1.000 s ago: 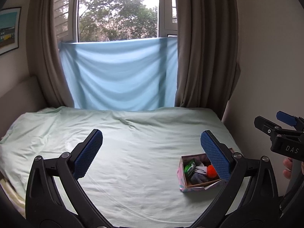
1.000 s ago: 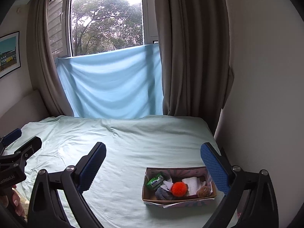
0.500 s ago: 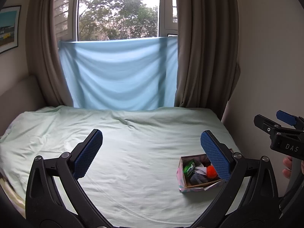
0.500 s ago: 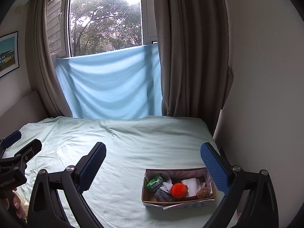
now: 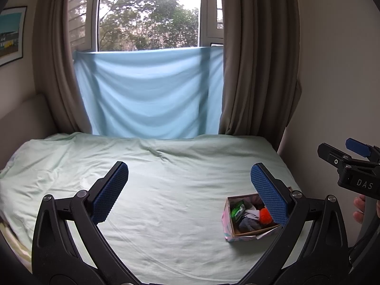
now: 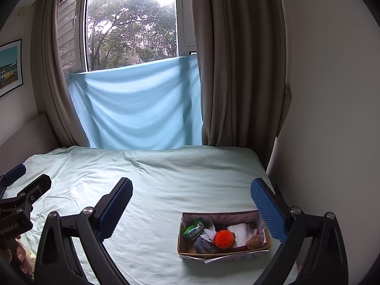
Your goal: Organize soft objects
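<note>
Both claws hang above the bed (image 6: 166, 185), spread wide, holding nothing: the left claw (image 5: 190, 190) and the right claw (image 6: 191, 204). The cardboard box (image 6: 190, 253) sits on the sheet at 4 o'clock near the wall, holding an orange pompom (image 6: 224, 238), a grey sock (image 6: 203, 245), a green packet (image 6: 192, 230), a white cloth (image 6: 239, 232) and a brown ball (image 6: 254, 241).

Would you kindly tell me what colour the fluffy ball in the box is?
Bright orange-red pom-pom, clearest in the right wrist view.

A box (image 6: 223, 254) is sitting on the bed (image 6: 166, 180), ahead-right of the right gripper (image 6: 190, 204); a pompom (image 6: 224, 238) is lying inside. The window (image 6: 130, 28) is standing beyond.
</note>
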### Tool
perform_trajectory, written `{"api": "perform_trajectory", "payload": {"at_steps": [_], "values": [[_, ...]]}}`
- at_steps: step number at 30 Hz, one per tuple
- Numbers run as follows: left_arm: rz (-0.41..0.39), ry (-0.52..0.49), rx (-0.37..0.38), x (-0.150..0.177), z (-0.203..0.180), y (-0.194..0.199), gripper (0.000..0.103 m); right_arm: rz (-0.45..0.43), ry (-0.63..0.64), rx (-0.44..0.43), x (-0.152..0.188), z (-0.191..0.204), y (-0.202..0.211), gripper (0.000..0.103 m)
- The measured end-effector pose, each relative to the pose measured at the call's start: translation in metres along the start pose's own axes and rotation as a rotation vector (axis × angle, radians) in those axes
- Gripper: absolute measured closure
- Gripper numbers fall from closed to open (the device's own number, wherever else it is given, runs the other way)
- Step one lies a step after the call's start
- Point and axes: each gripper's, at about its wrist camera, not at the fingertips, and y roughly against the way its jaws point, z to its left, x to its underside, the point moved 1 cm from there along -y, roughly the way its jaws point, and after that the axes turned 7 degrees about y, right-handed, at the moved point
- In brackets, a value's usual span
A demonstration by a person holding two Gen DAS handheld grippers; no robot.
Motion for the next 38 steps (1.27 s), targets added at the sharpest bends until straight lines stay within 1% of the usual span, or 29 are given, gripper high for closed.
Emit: {"api": "perform_trajectory", "payload": {"at_steps": [19,25,30,32,38], "values": [[0.0,0.006,-0.007,-0.001,0.005,-0.008,0.0,0.004,0.005,-0.002,-0.005,0.003,-0.008,0.004],[-0.015,0.001,-0.003,-0.003,0.004,-0.009,0.0,0.007,0.005,-0.002,-0.006,0.004,-0.011,0.004],[-0.031,-0.004,-0.015,-0.003,0.003,-0.011,0.0,0.01,0.0,0.003,-0.007,0.005,-0.015,0.004],[-0.026,-0.005,-0.026,-0.003,0.003,-0.015,0.0,0.013,-0.003,0.005,-0.006,0.005,-0.017,0.004],[-0.008,0.013,-0.023,-0.001,0.007,-0.022,0.0,0.028,-0.009,0.007,-0.005,0.007,-0.025,0.004]]}}
